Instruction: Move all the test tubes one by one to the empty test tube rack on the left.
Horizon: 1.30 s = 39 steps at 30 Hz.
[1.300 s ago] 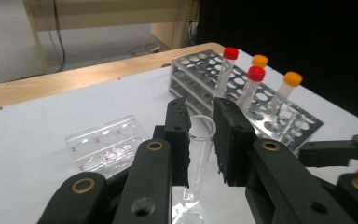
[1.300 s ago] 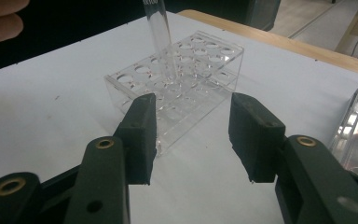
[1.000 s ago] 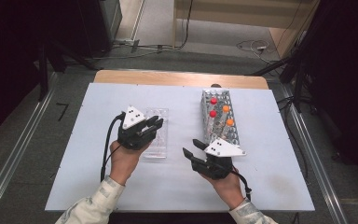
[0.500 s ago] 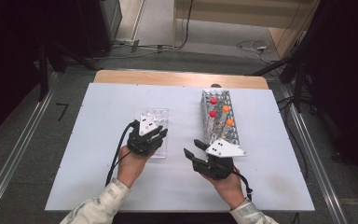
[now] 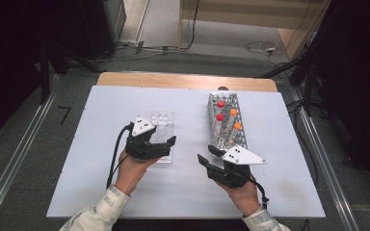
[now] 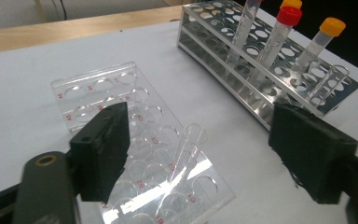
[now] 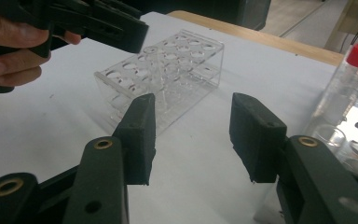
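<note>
left gripper just opened wide round clear tube, not gripping.

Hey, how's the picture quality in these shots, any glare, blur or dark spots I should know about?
High view: the table is evenly lit, the room around it nearly black. Left gripper view: a bright glare streak lies on the clear rack, and the near tongs look soft. Right gripper view: the tongs are soft too, and the red-capped tube at the edge is blurred.
</note>
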Each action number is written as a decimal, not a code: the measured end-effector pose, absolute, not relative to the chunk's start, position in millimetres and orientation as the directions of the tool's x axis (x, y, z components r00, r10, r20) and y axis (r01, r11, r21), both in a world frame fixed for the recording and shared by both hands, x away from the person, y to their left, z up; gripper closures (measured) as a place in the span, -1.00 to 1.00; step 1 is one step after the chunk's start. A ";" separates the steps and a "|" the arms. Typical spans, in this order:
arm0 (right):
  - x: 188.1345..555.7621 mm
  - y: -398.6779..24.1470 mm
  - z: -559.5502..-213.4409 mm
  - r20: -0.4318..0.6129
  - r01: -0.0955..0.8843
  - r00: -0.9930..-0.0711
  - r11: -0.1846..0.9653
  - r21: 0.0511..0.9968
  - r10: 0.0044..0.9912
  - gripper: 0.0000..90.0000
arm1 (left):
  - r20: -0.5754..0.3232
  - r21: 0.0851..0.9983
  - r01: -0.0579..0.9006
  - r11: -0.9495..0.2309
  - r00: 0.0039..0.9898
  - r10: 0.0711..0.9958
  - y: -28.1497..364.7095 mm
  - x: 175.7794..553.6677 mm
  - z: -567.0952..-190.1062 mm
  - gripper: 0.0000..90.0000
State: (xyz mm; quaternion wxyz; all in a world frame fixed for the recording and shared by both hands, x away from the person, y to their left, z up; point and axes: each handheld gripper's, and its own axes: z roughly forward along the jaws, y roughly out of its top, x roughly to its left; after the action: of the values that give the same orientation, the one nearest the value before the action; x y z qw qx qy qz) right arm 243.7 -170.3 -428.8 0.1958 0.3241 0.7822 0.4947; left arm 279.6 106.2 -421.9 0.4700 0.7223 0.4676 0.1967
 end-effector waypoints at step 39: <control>278.2 -201.5 -461.0 0.004 0.389 -0.541 0.246 0.887 0.841 0.26 | -0.157 0.858 0.496 -0.134 0.502 0.850 106.0 278.8 -428.4 -0.84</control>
State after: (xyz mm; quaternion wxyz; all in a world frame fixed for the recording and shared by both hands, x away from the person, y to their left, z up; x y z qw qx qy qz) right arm 278.2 -201.5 -461.0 0.2475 0.4104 0.7496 0.4565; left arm 278.8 106.0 -428.4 0.4687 0.7289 0.4617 0.1892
